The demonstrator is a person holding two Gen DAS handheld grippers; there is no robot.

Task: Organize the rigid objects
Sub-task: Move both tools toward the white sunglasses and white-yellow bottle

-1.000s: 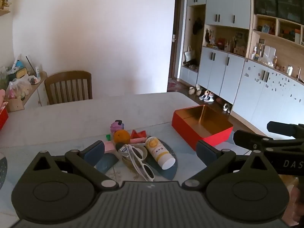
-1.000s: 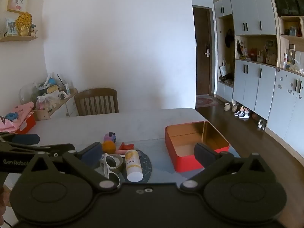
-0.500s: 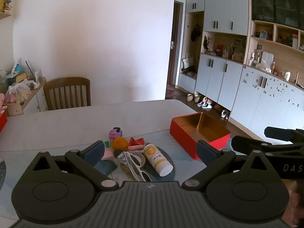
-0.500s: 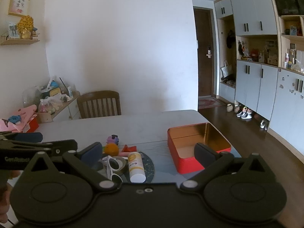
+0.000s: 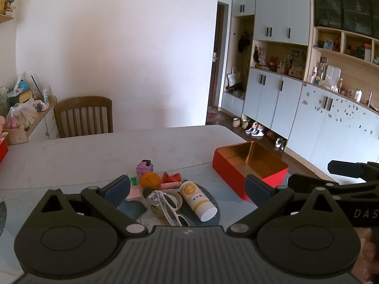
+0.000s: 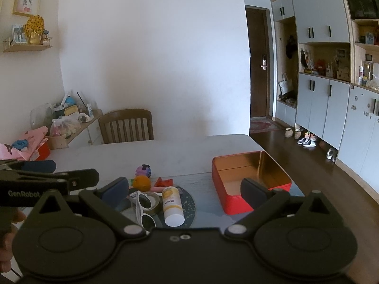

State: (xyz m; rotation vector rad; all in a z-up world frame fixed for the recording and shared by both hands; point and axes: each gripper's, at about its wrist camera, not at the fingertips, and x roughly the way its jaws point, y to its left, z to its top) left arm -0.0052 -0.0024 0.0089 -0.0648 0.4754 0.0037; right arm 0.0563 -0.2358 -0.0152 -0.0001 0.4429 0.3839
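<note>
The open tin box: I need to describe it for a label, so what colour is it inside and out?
The tin box is red outside, shiny gold inside, clearest in the right wrist view.

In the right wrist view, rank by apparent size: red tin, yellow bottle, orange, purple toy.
1. red tin
2. yellow bottle
3. orange and purple toy: they look alike, and the toy sits farther from the camera, so I won't rank them.
</note>
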